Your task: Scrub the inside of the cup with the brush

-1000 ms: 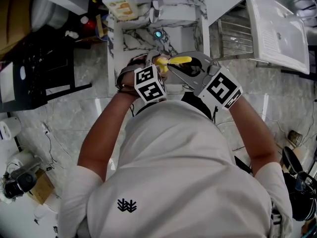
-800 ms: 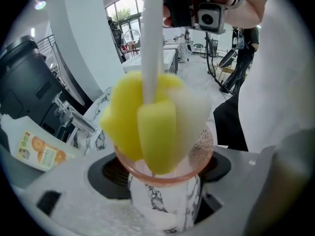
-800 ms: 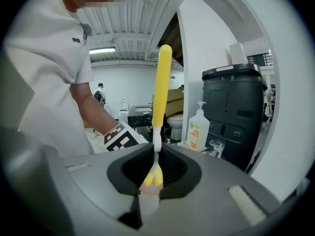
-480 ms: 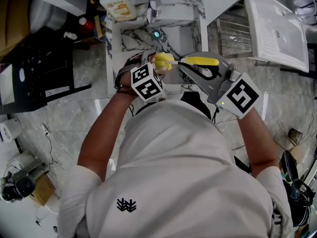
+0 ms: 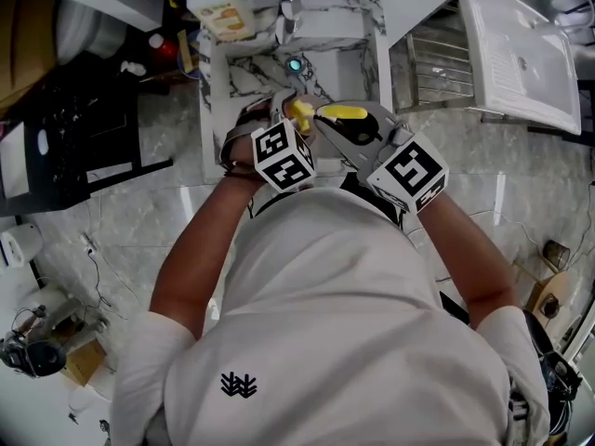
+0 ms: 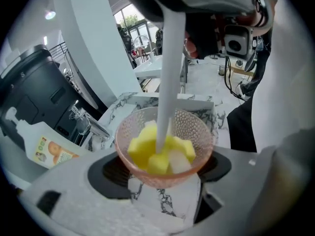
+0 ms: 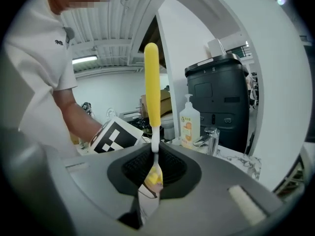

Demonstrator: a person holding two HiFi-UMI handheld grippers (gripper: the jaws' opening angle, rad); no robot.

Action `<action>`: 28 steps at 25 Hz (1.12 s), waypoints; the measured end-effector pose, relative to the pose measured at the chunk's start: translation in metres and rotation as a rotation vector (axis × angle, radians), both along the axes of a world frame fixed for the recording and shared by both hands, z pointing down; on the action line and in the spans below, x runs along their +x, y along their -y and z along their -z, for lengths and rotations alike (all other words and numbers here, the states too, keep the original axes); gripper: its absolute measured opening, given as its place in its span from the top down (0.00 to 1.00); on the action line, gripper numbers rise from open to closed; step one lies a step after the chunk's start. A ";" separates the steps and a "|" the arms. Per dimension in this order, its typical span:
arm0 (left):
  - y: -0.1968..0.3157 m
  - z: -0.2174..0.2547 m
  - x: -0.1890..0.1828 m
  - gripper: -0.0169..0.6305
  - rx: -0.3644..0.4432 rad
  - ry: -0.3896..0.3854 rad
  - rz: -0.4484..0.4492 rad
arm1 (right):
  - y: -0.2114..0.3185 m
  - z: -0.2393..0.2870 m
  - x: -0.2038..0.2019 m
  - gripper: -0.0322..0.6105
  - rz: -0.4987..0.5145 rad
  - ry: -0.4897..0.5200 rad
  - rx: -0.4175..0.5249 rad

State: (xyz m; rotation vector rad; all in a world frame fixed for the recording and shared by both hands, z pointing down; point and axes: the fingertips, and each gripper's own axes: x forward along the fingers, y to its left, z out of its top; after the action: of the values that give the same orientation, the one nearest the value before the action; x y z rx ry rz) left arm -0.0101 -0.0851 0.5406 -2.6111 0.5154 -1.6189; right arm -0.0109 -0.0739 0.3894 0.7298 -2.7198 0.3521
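My left gripper (image 6: 165, 181) is shut on a pink translucent cup (image 6: 197, 132), holding it tilted over the sink. Inside the cup sits the brush's yellow sponge head (image 6: 142, 149), with the white stem (image 6: 170, 82) rising out of it. The right gripper (image 7: 153, 168) is shut on the brush, and its yellow handle (image 7: 151, 82) stands up from the jaws. In the head view both grippers meet above the basin: left gripper (image 5: 290, 119), right gripper (image 5: 361, 130), yellow handle (image 5: 342, 112) lying between them. The cup is mostly hidden there.
A marbled sink (image 5: 244, 71) lies below the grippers, with a faucet (image 5: 293, 7) at its back. A soap bottle (image 5: 221, 3) stands at the back left. A wire rack (image 5: 437, 59) and a white tray (image 5: 521, 59) are to the right.
Half a second ago the right gripper had drawn the brush out to the right, its sponge outside the cup. It has come back left and the sponge is in the cup again.
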 end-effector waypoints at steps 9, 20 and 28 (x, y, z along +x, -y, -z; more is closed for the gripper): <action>0.006 -0.007 -0.018 0.39 0.019 0.019 0.036 | -0.007 -0.010 0.017 0.88 -0.029 0.005 -0.071; 0.012 -0.010 -0.027 0.39 0.030 0.047 0.040 | -0.008 0.038 0.043 0.89 -0.043 0.051 -0.014; 0.009 -0.002 -0.016 0.39 0.026 0.022 0.026 | -0.005 0.027 0.021 0.89 0.006 0.012 0.015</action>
State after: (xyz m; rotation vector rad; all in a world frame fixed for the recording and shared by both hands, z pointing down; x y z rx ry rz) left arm -0.0260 -0.0944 0.5425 -2.5764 0.5676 -1.6346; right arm 0.0099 -0.0686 0.3622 0.7257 -2.7386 0.3363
